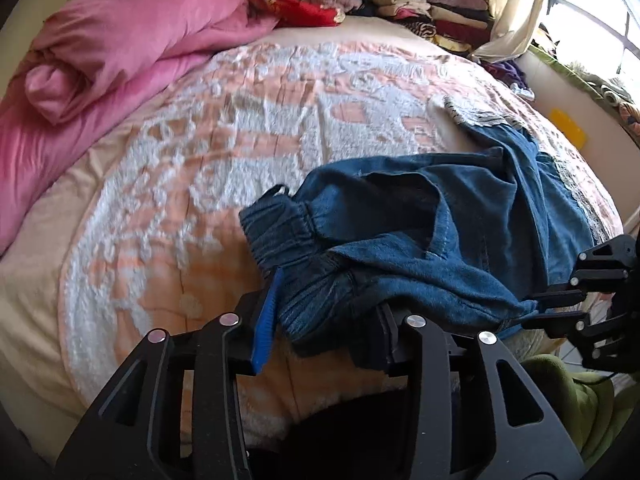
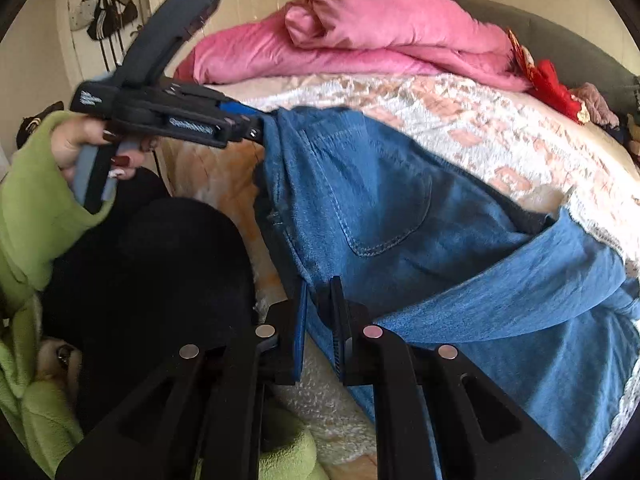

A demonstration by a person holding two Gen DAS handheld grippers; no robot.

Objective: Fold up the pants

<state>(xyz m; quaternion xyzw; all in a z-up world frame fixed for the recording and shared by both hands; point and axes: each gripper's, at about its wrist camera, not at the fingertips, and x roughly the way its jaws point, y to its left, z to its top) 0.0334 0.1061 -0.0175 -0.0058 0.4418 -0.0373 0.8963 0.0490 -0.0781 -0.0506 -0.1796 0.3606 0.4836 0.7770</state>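
Your left gripper [image 1: 320, 316] has its jaws spread wide around the elastic waistband of the blue denim pants [image 1: 420, 240]; whether it's actually gripping, can't tell. Your right gripper [image 2: 318, 328] is nearly closed, pinching the waist edge. Pants lie rumpled on the peach-and-white textured bedspread [image 1: 224, 136], near the bed's edge. Pink quilt [image 1: 120, 40] bunched behind.

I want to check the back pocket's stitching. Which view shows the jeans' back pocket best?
The right wrist view: the back pocket on the jeans faces the camera, its curved seam plain. The left wrist view shows only crumpled denim and the elastic waistband; no pocket is discernible.
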